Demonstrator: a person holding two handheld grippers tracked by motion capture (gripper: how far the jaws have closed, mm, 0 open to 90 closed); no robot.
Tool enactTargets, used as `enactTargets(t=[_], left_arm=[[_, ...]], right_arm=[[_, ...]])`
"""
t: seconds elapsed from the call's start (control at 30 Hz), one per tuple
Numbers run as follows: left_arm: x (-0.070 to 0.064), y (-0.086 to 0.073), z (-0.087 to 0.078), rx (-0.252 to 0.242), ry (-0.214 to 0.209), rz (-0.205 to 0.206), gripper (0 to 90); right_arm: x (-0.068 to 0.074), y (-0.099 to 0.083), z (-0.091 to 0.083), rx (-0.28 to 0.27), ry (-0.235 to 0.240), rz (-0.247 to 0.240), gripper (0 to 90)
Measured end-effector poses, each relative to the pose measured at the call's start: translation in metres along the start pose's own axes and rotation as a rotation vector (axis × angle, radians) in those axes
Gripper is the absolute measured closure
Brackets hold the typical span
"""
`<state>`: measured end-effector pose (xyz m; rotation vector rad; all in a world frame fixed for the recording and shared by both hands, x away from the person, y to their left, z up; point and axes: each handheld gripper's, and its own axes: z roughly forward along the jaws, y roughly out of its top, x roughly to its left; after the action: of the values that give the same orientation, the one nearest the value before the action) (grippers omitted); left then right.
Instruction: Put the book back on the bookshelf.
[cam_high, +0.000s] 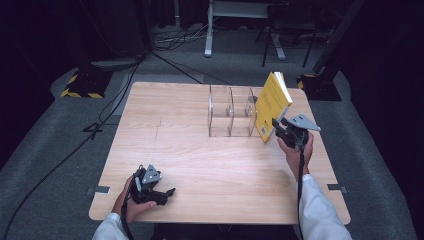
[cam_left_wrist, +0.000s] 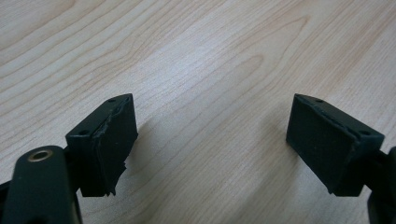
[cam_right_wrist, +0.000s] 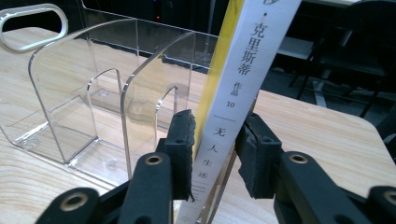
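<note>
**Yellow book held at the rack's right end, ready to be slotted**

The right gripper's fingers (cam_right_wrist: 261, 154) pinch the lower spine of a yellow paperback book (cam_right_wrist: 243, 88), one pad on each cover, with the white spine and its printed characters facing the camera in the right gripper view. In the high view the right gripper (cam_high: 281, 126) sits right of centre, and the book (cam_high: 271, 105) leans with its top tilted toward the upper right of the frame, its lower corner at the right end of the clear acrylic book rack (cam_high: 231, 117). The rack's curved dividers (cam_right_wrist: 154, 88) stand just left of the book in the right gripper view; whether the book already touches the rack's base cannot be told.

The left gripper (cam_high: 159, 192) rests at the lower left of the high view on the wooden worktop (cam_high: 200, 160), its fingers (cam_left_wrist: 109, 140) spread wide over bare wood, holding nothing.

The step in hand looks like placing the book into the rack's rightmost slot. The next move likely calls for tipping the book upright, lining its bottom edge up between the dividers, lowering it until it sits, and only then easing the fingers apart
</note>
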<state>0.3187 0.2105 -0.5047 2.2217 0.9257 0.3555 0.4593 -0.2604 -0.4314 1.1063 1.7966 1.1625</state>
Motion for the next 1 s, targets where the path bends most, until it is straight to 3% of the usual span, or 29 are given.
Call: enactTargets(t=[0.33,0.87,1.0], left_arm=[[0.000,0.000,0.000,0.000,0.000,-0.001,16.8],[0.000,0.000,0.000,-0.001,-0.002,-0.005,16.8],[0.000,0.000,0.000,0.000,0.000,-0.001,16.8]], right_arm=[[-0.005,0.004,-0.013,0.018,0.013,-0.039,64.8],[-0.010,0.013,-0.038,0.076,0.120,-0.085,55.4],[-0.010,0.014,-0.044,0.100,0.147,-0.118,50.9]])
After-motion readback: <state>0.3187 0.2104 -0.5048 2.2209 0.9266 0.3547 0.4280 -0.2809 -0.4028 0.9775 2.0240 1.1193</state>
